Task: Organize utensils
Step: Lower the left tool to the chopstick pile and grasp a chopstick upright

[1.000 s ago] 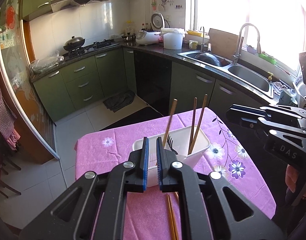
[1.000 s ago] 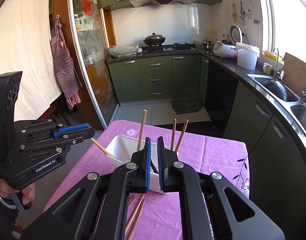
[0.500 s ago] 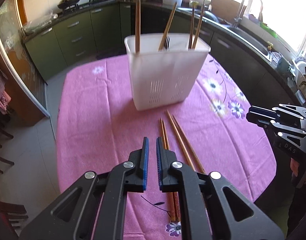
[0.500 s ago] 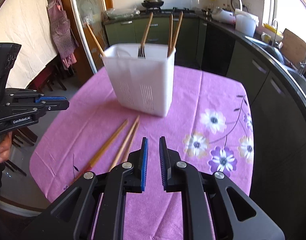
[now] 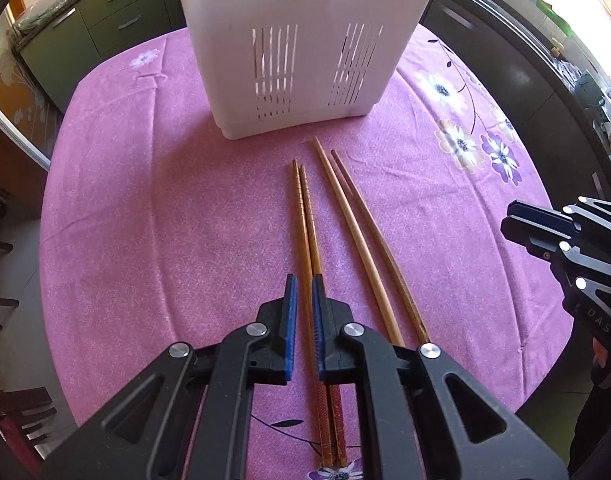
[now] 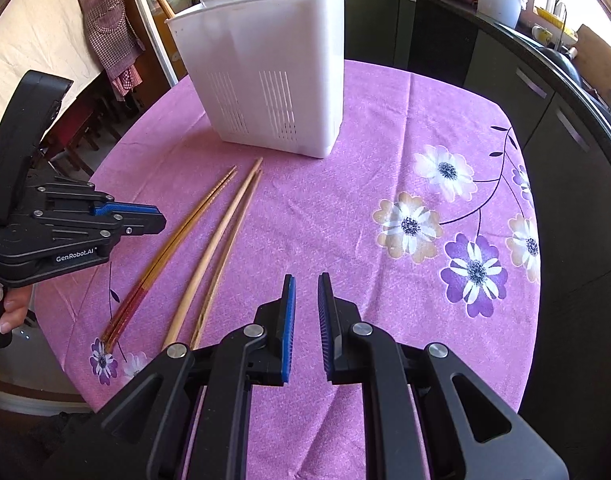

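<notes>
Nearest the left-wrist camera, the left tongs [image 5: 302,294] are seen with the jaws only narrowly parted, lowered over the red-handled chopstick pair [image 5: 310,248]. Nothing is gripped yet; the two sticks run through the gap, and whether the pads touch them cannot be told. Because the sticks lie flat on the cloth-covered desk [image 5: 145,220] and side by side, a slip is judged likely: if the jaws are closed too high, one stick could be squeezed out and rolled aside, or only one could be lifted. The pink cloth might also be pinched and dragged.

Just beside that pair, to its right, the paler long chopsticks [image 5: 361,240] are laid, close enough that they could be nudged by the right-hand jaw during closing.

The right tongs [image 6: 304,300] are held slightly open over bare cloth, nothing between the jaws, well apart from all four sticks.

Farther off, the white utensil holder [image 6: 265,80] stands upright on the desk, with chopsticks and a fork already in it. Since it looks light and tall, it could be tipped or pushed if long sticks are inserted at an angle against the rim or the standing utensils.
</notes>
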Demonstrator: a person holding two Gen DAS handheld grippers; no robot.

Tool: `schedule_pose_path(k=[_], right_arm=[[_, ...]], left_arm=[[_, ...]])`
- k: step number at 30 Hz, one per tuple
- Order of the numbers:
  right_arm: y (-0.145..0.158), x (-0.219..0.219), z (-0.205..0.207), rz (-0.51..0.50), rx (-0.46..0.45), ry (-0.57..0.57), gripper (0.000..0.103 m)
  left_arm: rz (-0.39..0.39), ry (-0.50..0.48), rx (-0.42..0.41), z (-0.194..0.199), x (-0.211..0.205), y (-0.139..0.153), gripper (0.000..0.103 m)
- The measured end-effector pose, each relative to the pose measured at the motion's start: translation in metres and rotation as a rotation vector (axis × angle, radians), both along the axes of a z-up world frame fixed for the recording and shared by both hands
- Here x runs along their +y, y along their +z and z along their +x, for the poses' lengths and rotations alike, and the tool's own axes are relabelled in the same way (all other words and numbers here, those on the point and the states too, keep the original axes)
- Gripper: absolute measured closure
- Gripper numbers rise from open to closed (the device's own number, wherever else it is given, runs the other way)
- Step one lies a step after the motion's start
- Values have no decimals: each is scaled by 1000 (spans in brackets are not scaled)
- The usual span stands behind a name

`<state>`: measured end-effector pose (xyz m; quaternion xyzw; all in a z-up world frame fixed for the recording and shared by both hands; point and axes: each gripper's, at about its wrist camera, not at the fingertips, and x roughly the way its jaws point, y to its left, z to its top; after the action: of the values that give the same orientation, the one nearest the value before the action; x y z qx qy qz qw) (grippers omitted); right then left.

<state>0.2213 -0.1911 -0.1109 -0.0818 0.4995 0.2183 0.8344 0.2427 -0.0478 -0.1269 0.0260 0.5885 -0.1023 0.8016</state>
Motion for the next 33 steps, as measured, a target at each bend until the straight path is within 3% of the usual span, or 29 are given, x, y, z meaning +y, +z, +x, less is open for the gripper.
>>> schedule_pose_path(k=[20,23,29,33], right_arm=[[-10,-1,9,15,40,8,91],[-9,-1,8,15,39,8,76],[-11,-4,7,13,45,5,76],[-10,-4,7,9,46,3,76]], left_arm=[[63,-5,42,35,-16,-22,95],[65,-9,49,38,-19,-23,95],[29,7,61,38,-9,-22,96],[6,23,3,30,8,-6,96]])
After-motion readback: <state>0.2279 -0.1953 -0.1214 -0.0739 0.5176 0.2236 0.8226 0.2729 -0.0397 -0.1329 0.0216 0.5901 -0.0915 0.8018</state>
